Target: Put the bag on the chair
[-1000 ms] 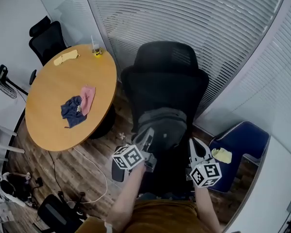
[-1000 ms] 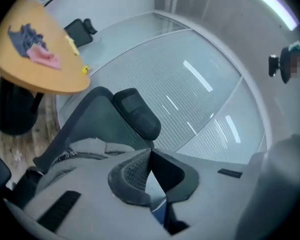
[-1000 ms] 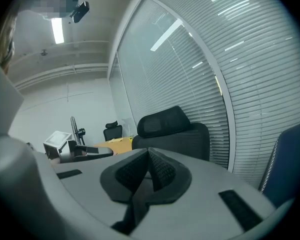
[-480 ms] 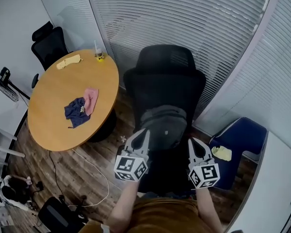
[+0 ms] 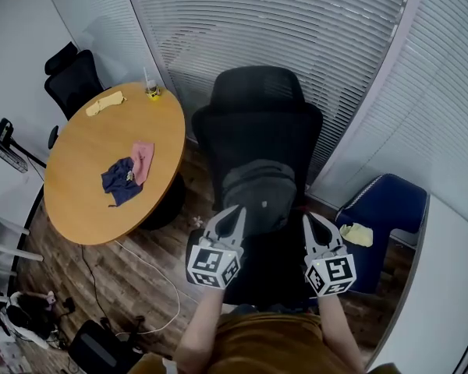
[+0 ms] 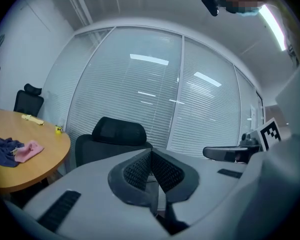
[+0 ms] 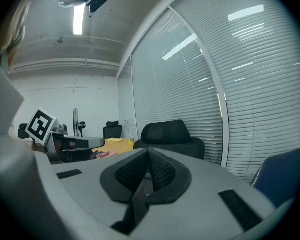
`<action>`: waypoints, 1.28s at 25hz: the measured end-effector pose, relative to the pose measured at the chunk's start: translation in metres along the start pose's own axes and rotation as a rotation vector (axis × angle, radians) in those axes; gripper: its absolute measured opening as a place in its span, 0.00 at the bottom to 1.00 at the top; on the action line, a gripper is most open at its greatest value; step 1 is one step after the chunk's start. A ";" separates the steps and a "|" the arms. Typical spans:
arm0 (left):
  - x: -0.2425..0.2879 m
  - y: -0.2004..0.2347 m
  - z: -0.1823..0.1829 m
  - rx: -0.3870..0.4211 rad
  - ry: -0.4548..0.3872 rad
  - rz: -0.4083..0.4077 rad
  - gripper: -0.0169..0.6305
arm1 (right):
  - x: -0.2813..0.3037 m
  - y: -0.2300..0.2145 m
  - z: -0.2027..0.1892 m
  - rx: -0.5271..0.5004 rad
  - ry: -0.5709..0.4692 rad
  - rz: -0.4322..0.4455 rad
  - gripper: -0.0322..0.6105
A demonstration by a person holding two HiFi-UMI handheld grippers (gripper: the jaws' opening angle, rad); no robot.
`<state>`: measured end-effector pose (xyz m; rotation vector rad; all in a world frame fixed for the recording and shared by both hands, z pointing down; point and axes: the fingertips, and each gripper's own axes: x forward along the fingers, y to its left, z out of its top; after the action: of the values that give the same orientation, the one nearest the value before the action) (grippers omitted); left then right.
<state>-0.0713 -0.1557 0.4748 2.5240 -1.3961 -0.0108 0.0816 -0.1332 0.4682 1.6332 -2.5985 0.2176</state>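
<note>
Office room, slatted blinds on glass walls, wood floor. Round wooden table (image 5: 78, 201) at left with blue cloth (image 5: 117, 182) and pink cloth (image 5: 143, 159) touching, yellow cloth (image 5: 105, 102) near far edge. Black office chair (image 5: 257, 123) straight ahead. Gray bag (image 5: 259, 193) sits on its seat, against the backrest. My left gripper (image 5: 238, 209) is just beside the bag's front left, my right gripper (image 5: 309, 219) off its front right. Both pairs of jaws pressed together, nothing pinched. Contact with the bag: can't tell. Blue chair (image 5: 386, 209) at right, yellow item (image 5: 359, 234) on it.
</note>
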 end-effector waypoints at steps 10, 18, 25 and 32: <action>0.001 -0.006 -0.006 0.000 0.013 -0.004 0.06 | -0.007 -0.008 -0.003 0.016 0.005 -0.014 0.07; 0.003 -0.011 -0.003 0.008 0.006 -0.018 0.06 | -0.005 -0.010 -0.003 0.016 0.006 -0.008 0.07; 0.006 -0.013 -0.008 0.003 0.013 -0.020 0.06 | -0.007 -0.013 -0.008 0.028 0.017 -0.014 0.07; 0.008 -0.013 -0.011 -0.004 0.021 -0.002 0.06 | -0.009 -0.019 -0.011 0.037 0.023 -0.012 0.07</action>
<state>-0.0550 -0.1537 0.4836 2.5143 -1.3845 0.0130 0.1019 -0.1316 0.4794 1.6471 -2.5819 0.2836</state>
